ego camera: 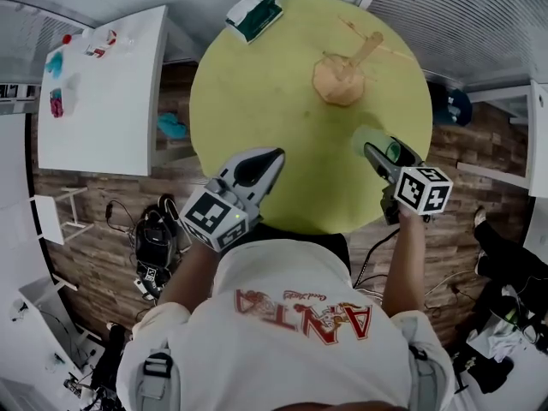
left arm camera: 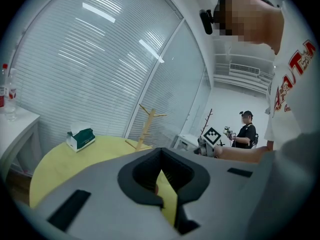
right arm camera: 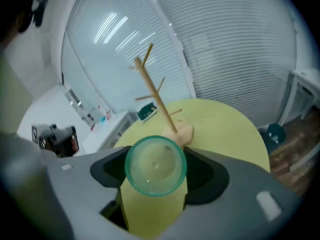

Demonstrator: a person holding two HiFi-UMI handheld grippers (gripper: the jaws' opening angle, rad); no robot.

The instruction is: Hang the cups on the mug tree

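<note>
- Right gripper (right arm camera: 156,159), lower centre of my view, clamps the green cup (right arm camera: 155,168) (end-on to the lens).
- Left gripper (left arm camera: 161,159) sits closed, empty.
- Mug tree (ego camera: 342,74) stands upper right.

Cups: one was seen, green cup (right arm camera: 155,165). Mug trees: one, wooden mug tree (ego camera: 342,74); one dark branch-like stand (left arm camera: 208,120) stood far off, kind unclear. Tables: two, round yellow table (ego camera: 257,101) and white table (ego camera: 103,101). Tissue boxes: one, tissue box (ego camera: 254,15). Grippers: two, left gripper (ego camera: 272,159) and right gripper (ego camera: 374,148). People: two, wearer (ego camera: 291,332) and bystander (left arm camera: 246,134).
</note>
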